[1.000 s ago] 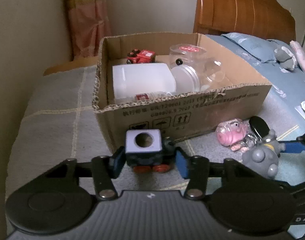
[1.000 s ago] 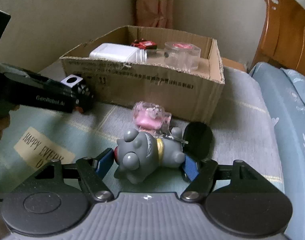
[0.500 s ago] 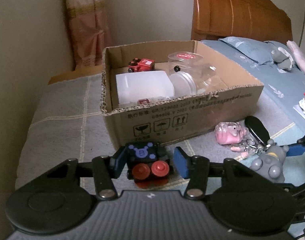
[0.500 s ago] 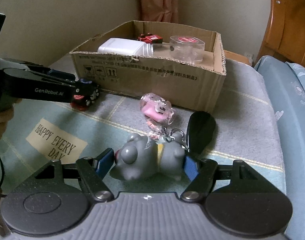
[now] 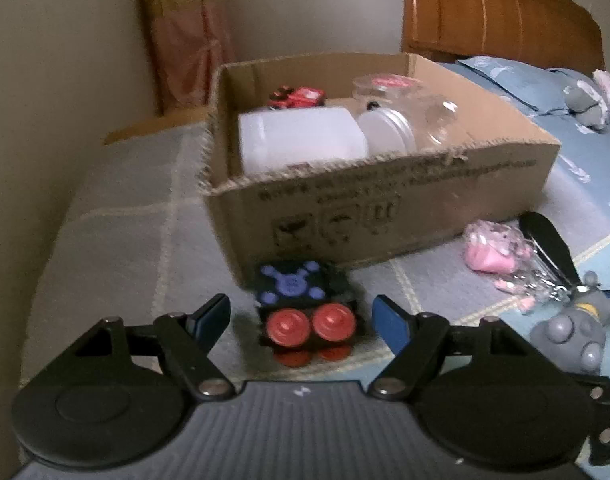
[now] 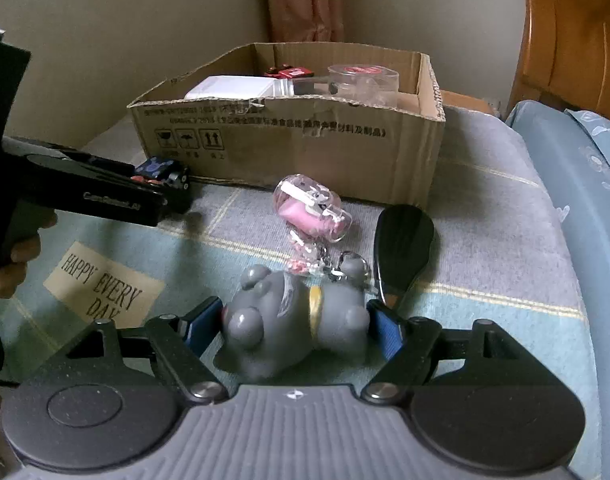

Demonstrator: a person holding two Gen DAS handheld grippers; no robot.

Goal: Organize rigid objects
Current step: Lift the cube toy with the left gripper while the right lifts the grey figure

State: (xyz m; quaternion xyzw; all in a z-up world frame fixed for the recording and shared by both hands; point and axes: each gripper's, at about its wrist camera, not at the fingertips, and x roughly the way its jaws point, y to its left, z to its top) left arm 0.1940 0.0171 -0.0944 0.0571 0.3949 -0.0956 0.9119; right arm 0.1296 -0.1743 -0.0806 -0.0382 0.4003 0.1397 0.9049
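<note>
Presently the left gripper (image 5: 301,316) stands with its 2 fingers spread, a gap on each side of the black toy train (image 5: 307,312), which rests tipped on the blanket (image 5: 117,240) just before the cardboard box (image 5: 385,208). Right gripper (image 6: 295,322) has its 2 blue pads pressed against the grey toy figure (image 6: 293,320), lying on its side near a pink keychain (image 6: 311,210).
</note>
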